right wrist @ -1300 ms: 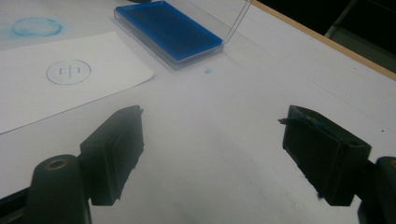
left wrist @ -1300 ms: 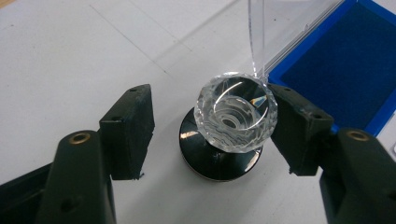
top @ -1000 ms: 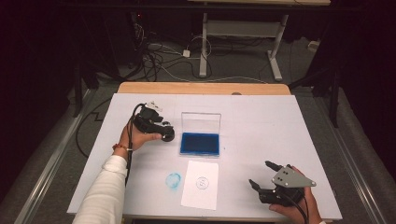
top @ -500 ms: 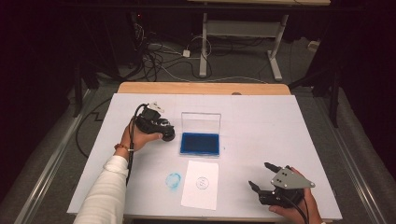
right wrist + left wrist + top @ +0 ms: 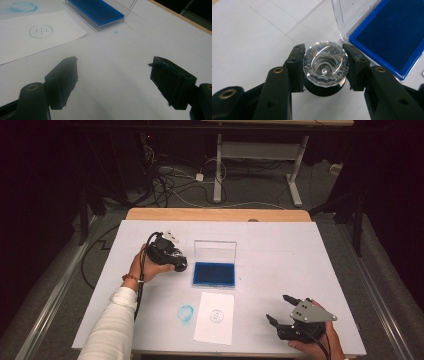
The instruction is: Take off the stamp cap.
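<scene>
Stamp (image 5: 325, 65), knob-up, sat clamped between left gripper (image 5: 172, 260) pads, ink pad (image 5: 214, 274) close at 3 o'clock; right gripper (image 5: 282, 312), jaws wide and empty, lay well apart.

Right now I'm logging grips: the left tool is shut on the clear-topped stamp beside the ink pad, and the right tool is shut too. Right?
Not quite. The right tool is open, nothing between its jaws, as the right gripper view shows. The left tool is indeed shut on the clear-topped stamp beside the ink pad.
</scene>
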Action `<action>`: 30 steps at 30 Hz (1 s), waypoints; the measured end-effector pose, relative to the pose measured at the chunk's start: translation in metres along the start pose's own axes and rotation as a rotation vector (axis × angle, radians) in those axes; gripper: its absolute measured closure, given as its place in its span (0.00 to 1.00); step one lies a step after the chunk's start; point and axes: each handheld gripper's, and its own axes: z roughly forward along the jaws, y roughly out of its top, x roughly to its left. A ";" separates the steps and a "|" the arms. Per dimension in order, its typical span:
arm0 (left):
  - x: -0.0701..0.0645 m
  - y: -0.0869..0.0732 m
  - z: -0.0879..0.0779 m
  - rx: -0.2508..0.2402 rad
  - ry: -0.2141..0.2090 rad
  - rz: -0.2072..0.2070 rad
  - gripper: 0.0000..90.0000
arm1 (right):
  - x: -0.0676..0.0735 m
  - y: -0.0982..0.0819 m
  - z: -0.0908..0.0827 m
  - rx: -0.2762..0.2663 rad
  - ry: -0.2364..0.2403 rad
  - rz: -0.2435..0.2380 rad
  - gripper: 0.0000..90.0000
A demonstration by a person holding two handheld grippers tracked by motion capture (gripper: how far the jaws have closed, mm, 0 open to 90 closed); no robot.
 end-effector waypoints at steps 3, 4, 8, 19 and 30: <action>-0.002 0.001 0.000 0.005 0.004 0.004 0.60 | 0.000 0.000 -0.001 -0.003 -0.004 0.000 0.24; -0.002 0.001 0.000 0.006 0.004 0.003 0.60 | -0.001 0.000 -0.001 -0.005 -0.003 0.001 0.25; -0.002 0.001 0.000 0.013 0.005 0.002 0.60 | 0.000 0.000 -0.003 -0.018 -0.012 0.000 0.26; -0.007 -0.001 -0.005 0.011 0.048 0.010 0.61 | -0.001 -0.001 -0.003 -0.015 -0.014 0.010 0.26; -0.017 -0.018 -0.036 -0.099 0.048 0.023 0.61 | 0.000 -0.002 -0.002 -0.003 -0.011 0.009 0.26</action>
